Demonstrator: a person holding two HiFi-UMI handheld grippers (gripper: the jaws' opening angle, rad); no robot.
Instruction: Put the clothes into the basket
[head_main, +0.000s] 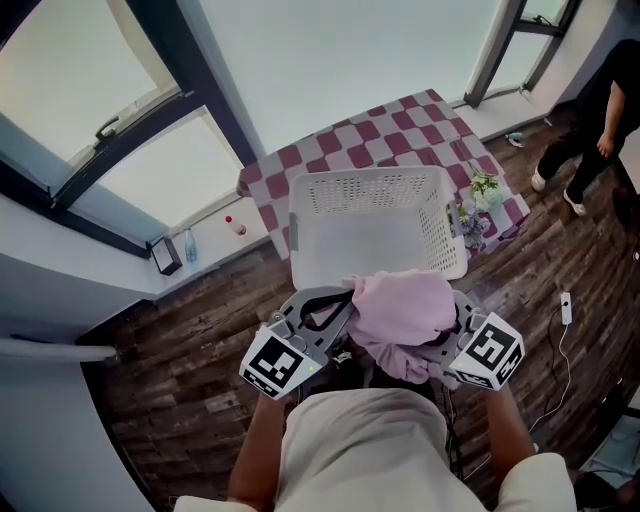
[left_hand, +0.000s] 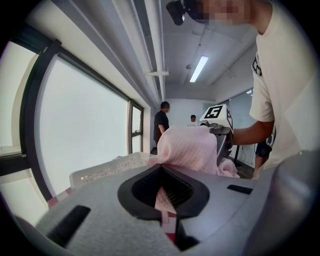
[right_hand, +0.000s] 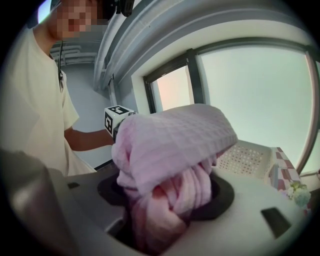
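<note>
A pink waffle-knit cloth (head_main: 400, 308) hangs bunched between my two grippers, just in front of the near rim of the white perforated basket (head_main: 365, 182). My left gripper (head_main: 335, 305) is shut on a thin edge of the cloth (left_hand: 187, 147), which runs down into its jaw slot. My right gripper (head_main: 452, 330) is shut on a thick wad of the same cloth (right_hand: 170, 145). In the left gripper view, the left gripper (left_hand: 162, 194) faces the right one's marker cube (left_hand: 216, 112). The right gripper (right_hand: 165, 205) sees the basket (right_hand: 245, 157) beyond the cloth. The basket looks empty inside.
The basket stands on a table with a red-and-white checked cloth (head_main: 400, 130). Small potted flowers (head_main: 484, 190) sit at the basket's right. A person (head_main: 590, 110) walks at the far right. A small bottle (head_main: 238, 226) stands on the window sill. A cable and remote (head_main: 566, 308) lie on the wooden floor.
</note>
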